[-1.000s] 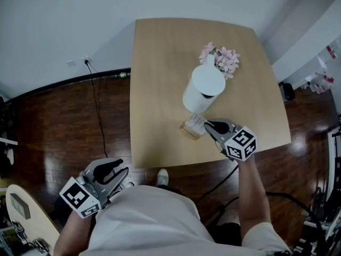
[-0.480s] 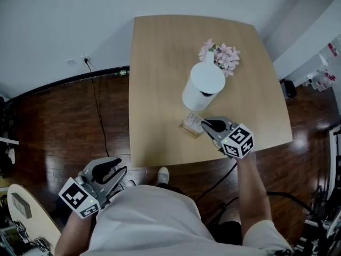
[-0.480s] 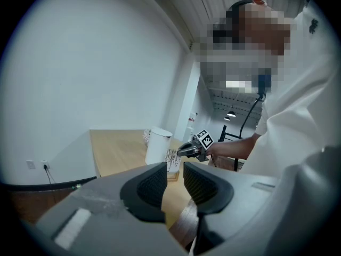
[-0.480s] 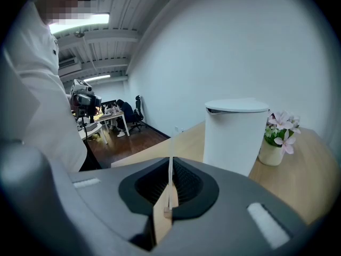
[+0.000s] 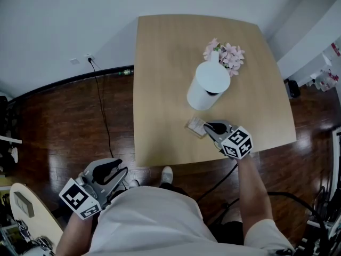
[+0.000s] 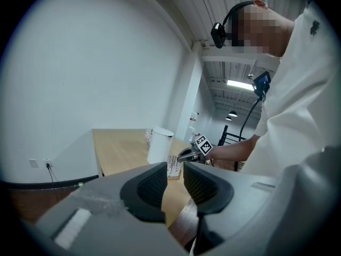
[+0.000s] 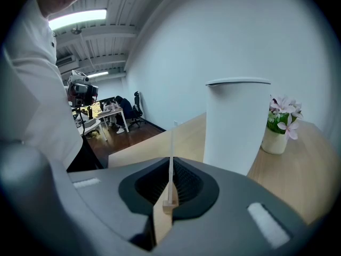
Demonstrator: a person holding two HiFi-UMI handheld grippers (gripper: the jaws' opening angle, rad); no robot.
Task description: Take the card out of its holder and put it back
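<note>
A small wooden card holder (image 5: 192,127) sits near the front edge of the light wood table (image 5: 160,79), with a pale card (image 5: 197,123) standing in it. My right gripper (image 5: 207,126) reaches in from the right and is shut on the card. In the right gripper view the card (image 7: 171,143) shows edge-on between the pads, its foot in the holder (image 7: 169,204). My left gripper (image 5: 122,170) hangs off the table by the person's left side, jaws a narrow gap apart with nothing in them (image 6: 173,169).
A tall white cylinder (image 5: 208,85) stands just behind the holder, and a small vase of pink flowers (image 5: 228,56) behind that. The table's front edge (image 5: 176,164) runs just below the holder. Dark wood floor with a black cable (image 5: 104,121) lies to the left.
The right gripper stays shut on the card at the holder, barely shifted. The head view has moved slightly. The left gripper has not moved.
</note>
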